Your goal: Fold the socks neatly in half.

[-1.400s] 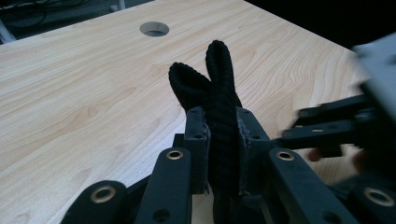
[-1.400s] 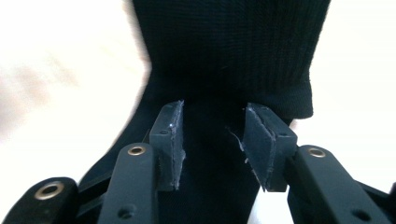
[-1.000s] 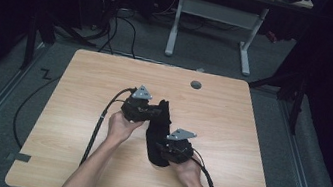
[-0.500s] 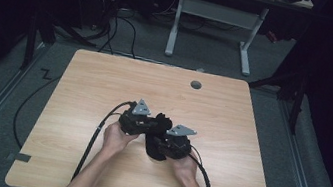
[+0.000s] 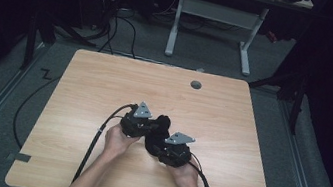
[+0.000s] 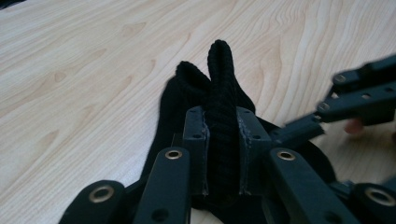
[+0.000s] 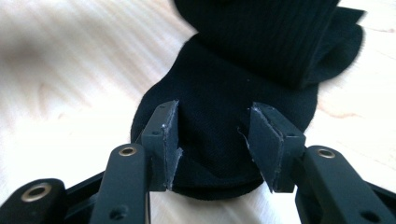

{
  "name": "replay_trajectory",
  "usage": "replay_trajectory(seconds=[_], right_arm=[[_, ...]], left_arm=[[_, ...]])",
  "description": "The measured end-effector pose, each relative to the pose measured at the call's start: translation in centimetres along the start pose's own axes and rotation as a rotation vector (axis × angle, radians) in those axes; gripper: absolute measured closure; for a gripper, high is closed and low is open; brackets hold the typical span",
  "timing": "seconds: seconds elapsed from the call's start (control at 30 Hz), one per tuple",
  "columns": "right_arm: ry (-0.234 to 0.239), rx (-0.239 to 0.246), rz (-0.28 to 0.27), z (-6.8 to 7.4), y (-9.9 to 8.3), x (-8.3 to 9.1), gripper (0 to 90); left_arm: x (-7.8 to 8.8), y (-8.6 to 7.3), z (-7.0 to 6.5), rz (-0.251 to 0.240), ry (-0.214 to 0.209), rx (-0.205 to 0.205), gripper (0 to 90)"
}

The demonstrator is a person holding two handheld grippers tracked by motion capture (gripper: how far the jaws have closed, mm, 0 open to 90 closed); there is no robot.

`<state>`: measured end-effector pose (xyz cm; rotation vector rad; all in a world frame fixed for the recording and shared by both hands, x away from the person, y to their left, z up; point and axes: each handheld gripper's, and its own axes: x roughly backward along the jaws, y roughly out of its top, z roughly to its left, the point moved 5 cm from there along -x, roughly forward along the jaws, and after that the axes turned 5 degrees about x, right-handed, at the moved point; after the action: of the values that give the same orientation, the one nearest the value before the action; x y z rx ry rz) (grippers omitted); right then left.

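A black sock of soft knitted fabric is seen lying near the middle of a light wooden table, towards the person's side, bunched between the two grippers. Its cuff is made of a ribbed knit with fine lengthwise ridges, while the foot part is of a smoother, flatter weave with a rounded outline. In the left gripper view, a folded ridge of the ribbed cuff is pinched upright between the flat pads of the left gripper, whose jaws are pressed against the fabric on both sides; the fold rises above the pads in a narrow rounded crest. The jaws themselves are made of matte black plastic links joined by brass-coloured rivets, and the pads are lined with a thin grey layer that is frayed at the edges. In the right gripper view, the right gripper is held with its jaws spread apart over the smooth rounded end of the sock, the pads standing to either side of the fabric without closing on it, and the thicker ribbed part is seen folded over farther off. In the high view, the left gripper and the right gripper are held close together, each topped by a grey three-cornered plate. The tabletop is marked by a pale wavy wood grain, and a small round grey grommet is set near its far edge.
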<state>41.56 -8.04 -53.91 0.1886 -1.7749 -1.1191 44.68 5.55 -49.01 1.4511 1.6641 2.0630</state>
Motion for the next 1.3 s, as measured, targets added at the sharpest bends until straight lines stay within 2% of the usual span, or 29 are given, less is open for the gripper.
replay_trajectory(seconds=[0.13,0.27,0.43,0.5,0.6,0.7,0.97,1.3], right_arm=[[-0.023,-0.013,0.009,-0.3,0.7,-0.7,53.1],[-0.01,-0.034,-0.004,-0.5,0.8,-0.7,52.3],[-0.007,-0.037,-0.061,-0.4,0.8,1.7,58.1],[-0.002,-0.029,-0.045,-0.4,0.6,1.8,59.5],[-0.001,-0.023,0.014,-0.4,-0.2,0.7,59.6],[-0.012,-0.034,-0.007,-0.5,-0.2,0.3,59.8],[-0.034,-0.03,-0.003,-0.6,0.0,-0.1,59.8],[-0.032,-0.034,-0.003,-0.6,0.0,-0.1,59.7]], left_arm=[[-0.2,-0.4,-0.2,0.009,0.007,0.005,75.8],[-0.4,-0.7,0.1,0.009,0.013,0.021,75.5],[-0.5,-1.1,0.4,0.026,0.019,0.033,75.4],[-0.5,-1.1,0.3,0.024,0.018,0.039,75.4],[-0.6,-1.1,0.1,0.025,0.014,0.044,75.4],[-0.6,-1.0,-0.2,0.021,0.008,0.061,75.4],[-0.7,-1.5,-0.7,0.024,0.004,0.086,73.6],[-0.6,-1.5,-1.3,0.03,-0.013,0.104,64.4]])
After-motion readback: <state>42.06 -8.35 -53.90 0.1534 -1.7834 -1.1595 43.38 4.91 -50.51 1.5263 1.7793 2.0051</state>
